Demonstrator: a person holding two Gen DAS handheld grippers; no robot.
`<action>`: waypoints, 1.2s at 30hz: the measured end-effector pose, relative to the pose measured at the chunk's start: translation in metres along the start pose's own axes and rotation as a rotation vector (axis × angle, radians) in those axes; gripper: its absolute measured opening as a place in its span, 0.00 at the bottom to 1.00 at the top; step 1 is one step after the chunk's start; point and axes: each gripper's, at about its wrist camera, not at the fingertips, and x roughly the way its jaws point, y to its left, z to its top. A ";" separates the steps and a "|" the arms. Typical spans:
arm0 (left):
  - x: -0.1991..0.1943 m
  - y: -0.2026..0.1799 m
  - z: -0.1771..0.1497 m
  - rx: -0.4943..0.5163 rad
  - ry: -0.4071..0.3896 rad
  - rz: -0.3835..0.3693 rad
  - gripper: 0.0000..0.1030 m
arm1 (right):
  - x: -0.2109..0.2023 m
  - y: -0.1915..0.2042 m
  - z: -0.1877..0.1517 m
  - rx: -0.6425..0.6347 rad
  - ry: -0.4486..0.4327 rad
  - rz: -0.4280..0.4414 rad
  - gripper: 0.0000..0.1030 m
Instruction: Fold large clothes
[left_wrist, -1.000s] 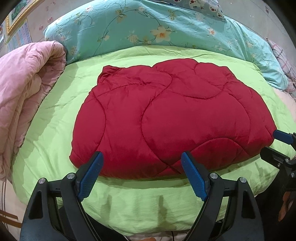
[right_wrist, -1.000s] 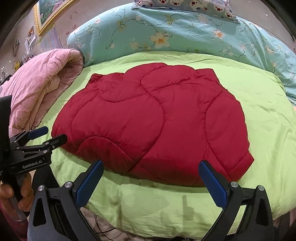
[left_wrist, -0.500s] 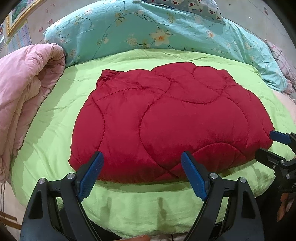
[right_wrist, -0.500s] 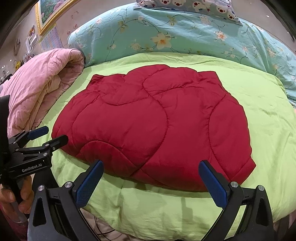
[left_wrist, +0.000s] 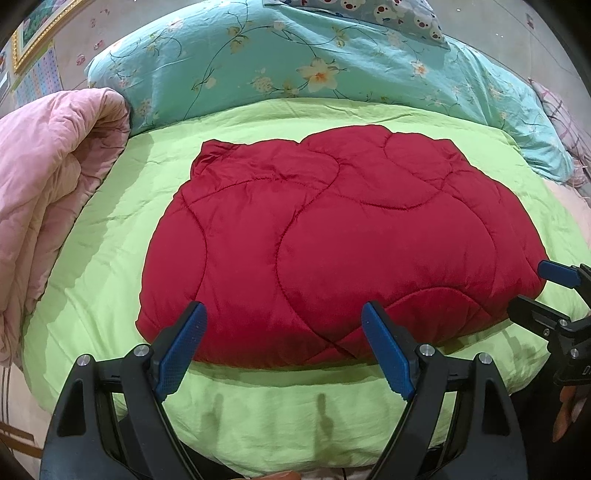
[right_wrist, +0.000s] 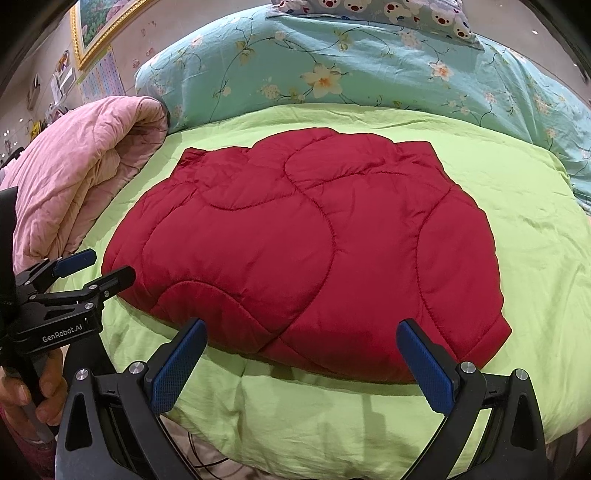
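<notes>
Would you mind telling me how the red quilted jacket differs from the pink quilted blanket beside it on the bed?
The red quilted jacket lies spread flat in the middle of the lime-green sheet; the pink quilted blanket is bundled into a thick roll at the sheet's left edge. The jacket's fabric looks smooth with large curved stitching, while the blanket's looks crumpled and matte. The jacket sits low; the blanket stands taller. Both are padded and stitched, and no tongs touch either.

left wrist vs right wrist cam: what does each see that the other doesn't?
Left wrist only: the left gripper head-on with open jaws, and a checked pink fabric at far right.
Right wrist only: the right gripper head-on and open, the hand holding the left tool, and wall clutter.
Both: the red quilted garment on the green sheet, pink quilt, floral bedding.
</notes>
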 end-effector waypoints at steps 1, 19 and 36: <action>0.000 0.000 0.000 -0.001 0.001 -0.002 0.84 | 0.000 0.000 0.000 0.000 -0.001 0.000 1.00; 0.000 0.000 0.001 -0.012 0.000 0.002 0.84 | 0.001 -0.001 0.000 0.002 0.002 0.002 1.00; -0.001 -0.001 0.002 -0.009 -0.002 0.003 0.84 | -0.003 -0.002 0.001 0.007 -0.007 0.006 1.00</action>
